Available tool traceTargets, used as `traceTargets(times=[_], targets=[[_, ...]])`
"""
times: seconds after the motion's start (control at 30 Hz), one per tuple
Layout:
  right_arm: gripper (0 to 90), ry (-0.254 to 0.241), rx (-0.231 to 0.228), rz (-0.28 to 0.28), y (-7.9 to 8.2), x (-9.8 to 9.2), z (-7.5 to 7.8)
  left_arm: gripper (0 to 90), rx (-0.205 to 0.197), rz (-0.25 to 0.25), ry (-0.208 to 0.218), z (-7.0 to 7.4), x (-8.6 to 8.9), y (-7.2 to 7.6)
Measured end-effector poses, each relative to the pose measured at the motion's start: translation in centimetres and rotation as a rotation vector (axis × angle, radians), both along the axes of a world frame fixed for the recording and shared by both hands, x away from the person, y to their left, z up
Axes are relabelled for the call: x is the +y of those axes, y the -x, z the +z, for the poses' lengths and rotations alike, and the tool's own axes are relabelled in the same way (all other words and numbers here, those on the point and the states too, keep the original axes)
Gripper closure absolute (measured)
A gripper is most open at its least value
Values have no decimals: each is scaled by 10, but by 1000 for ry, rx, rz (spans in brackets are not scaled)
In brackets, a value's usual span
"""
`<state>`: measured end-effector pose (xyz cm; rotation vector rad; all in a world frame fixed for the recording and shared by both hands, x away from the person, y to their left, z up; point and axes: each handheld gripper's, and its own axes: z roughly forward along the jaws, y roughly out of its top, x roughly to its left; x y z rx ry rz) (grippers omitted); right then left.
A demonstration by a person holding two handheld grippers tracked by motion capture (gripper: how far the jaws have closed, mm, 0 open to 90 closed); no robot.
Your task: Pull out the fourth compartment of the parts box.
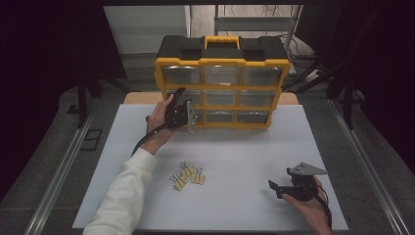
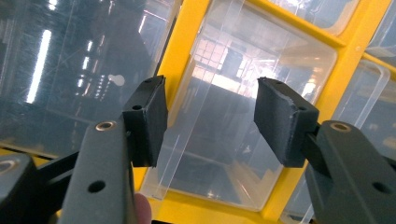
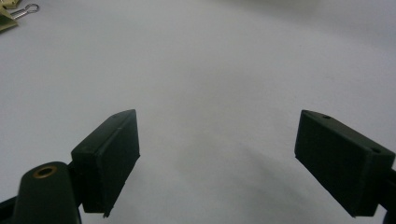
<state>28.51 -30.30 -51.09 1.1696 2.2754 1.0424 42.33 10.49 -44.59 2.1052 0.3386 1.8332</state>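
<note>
A yellow and black drawer cabinet [image 1: 222, 58] with clear drawers stands at the back of the white table top [image 1: 244, 147]. My left gripper [image 1: 188, 116] is at the cabinet's lower left corner. In the left gripper view its jaws [image 2: 210, 109] stand apart around the front of a clear drawer [image 2: 219, 158], and the pads are not pressing on it. Several yellow binder clips [image 1: 188, 176] lie in a small heap on the table near the front. My right gripper [image 1: 281, 180] rests low at the front right, open [image 3: 217, 140], with bare table between its jaws.
One binder clip [image 3: 11, 14] shows at the top left corner of the right gripper view. A wooden edge [image 1: 288, 98] sticks out behind the cabinet. Dark floor and metal rails [image 1: 63, 161] flank the table.
</note>
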Motion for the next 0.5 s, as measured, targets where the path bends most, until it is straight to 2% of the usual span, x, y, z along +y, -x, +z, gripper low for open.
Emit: traceTargets(times=[0.23,0.33,0.5], targets=[[146,0,-2,-1,0,0,0,518,-22,13,-6,0,0,0],[147,1,-4,-1,0,0,0,540,-38,28,-27,-1,-2,0],[148,-3,-3,-4,1,-1,1,590,-63,41,-34,-2,-2,0]])
